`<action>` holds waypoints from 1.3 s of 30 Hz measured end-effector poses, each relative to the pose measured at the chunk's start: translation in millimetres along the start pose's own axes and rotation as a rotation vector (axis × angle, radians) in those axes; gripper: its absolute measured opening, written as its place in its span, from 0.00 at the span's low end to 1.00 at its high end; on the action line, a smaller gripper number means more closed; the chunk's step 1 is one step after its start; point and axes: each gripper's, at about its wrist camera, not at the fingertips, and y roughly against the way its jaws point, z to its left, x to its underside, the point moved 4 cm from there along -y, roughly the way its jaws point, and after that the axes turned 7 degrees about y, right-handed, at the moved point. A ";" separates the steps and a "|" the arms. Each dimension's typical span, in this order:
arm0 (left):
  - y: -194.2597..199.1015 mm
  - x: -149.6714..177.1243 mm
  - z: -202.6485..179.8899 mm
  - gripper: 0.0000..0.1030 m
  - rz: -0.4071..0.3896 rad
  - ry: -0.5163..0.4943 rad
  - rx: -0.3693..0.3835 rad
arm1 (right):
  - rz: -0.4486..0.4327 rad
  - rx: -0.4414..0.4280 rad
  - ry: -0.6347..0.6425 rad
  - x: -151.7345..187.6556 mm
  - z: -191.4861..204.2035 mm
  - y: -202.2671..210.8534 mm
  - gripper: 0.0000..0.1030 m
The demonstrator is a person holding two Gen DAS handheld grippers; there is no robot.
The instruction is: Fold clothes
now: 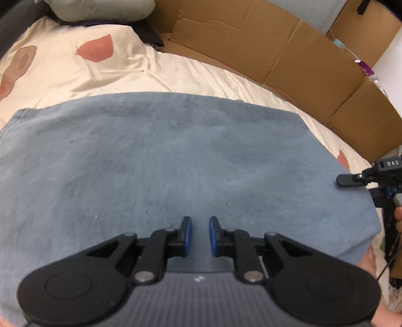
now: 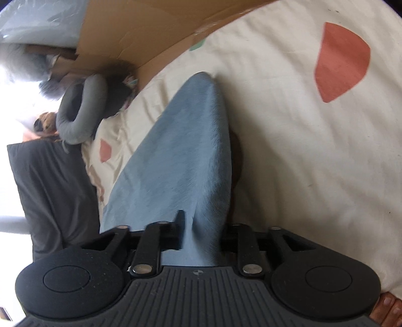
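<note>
Matt, fuzzy blue cloth [image 1: 176,156] on smooth cream bedsheet [image 1: 201,75].

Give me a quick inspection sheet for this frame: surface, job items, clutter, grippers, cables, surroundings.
Surface: bed sheet, cream with coral patches, lightly wrinkled.
Job's things: blue cloth spread flat over the sheet; one edge is lifted into a ridge at the right side.
Clutter: pillow at the far end; grey ring cushion and dark bedding beside the bed.
Grippers: left gripper empty, jaws slightly apart above the cloth; right gripper has a fold of cloth between its fingers, whether the pads press on it cannot be told.
Cables: black cable hanging below the right gripper.
Surroundings: flattened cardboard standing along the bed's far side.
</note>
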 end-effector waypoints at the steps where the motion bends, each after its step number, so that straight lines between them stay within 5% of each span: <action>1: -2.1 -2.1 -1.1 0.15 -0.005 -0.005 -0.002 | -0.004 0.004 -0.005 -0.3 -2.5 -2.0 0.30; 24: -57.1 -103.1 -10.4 0.13 -0.102 -0.044 -0.053 | -0.034 0.010 0.037 -14.0 -7.0 -16.2 0.30; 32: -52.0 -82.2 -7.1 0.13 -0.090 -0.033 -0.037 | -0.064 -0.008 0.049 -20.6 -6.7 -20.1 0.30; 34: -46.7 -72.1 -6.4 0.13 -0.081 -0.036 -0.031 | -0.059 -0.026 0.063 -21.1 -3.7 -20.0 0.21; 35: -43.6 -66.6 -6.5 0.13 -0.076 -0.039 -0.028 | -0.057 -0.029 0.071 -20.9 -2.0 -19.4 0.09; 39: -31.3 -44.8 -8.0 0.13 -0.056 -0.028 -0.019 | -0.055 -0.023 0.103 -19.5 5.8 -15.3 0.06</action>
